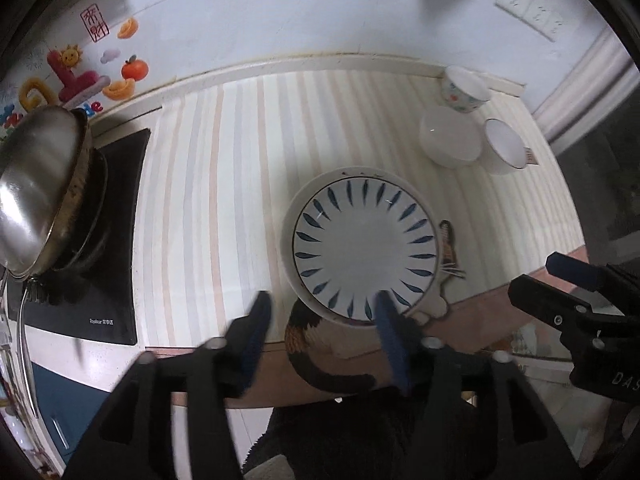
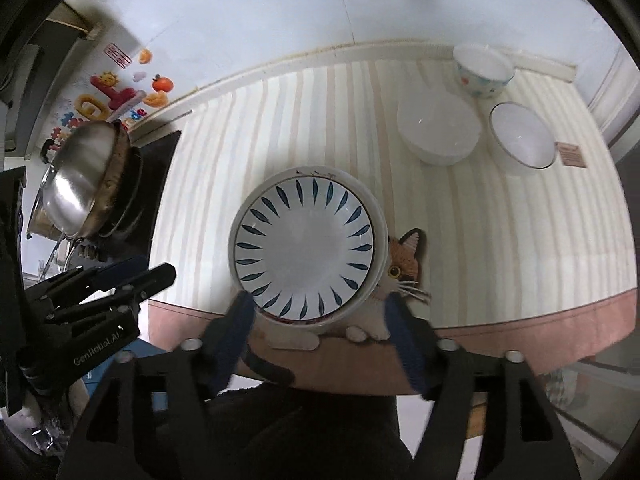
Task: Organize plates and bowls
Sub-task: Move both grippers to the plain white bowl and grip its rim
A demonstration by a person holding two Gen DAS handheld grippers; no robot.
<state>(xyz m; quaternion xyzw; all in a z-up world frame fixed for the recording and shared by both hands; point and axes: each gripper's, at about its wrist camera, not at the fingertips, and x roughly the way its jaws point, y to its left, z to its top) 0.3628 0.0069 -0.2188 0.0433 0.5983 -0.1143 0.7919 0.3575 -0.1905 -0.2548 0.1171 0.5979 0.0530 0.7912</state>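
- left gripper [image 1: 322, 312]: spread wide, gripping nothing; right-side finger [image 1: 390, 320] overlaps near rim of leaf-pattern plate [image 1: 364, 246], contact not confirmable
- right gripper [image 2: 318, 316]: spread wide, gripping nothing; fingers flank same plate's near edge
- leaf-pattern plate: topmost of a stack, near front edge of striped counter mat [image 1: 208, 200]; partly covering cat-shaped mat [image 2: 404, 268]
- far right: white plate [image 2: 438, 130], white bowl [image 2: 522, 134] just beside it; patterned bowl [image 2: 482, 70] behind, by wall
- far left: steel pot lid [image 1: 36, 188] tilted on pan, over black cooktop [image 1: 104, 248]
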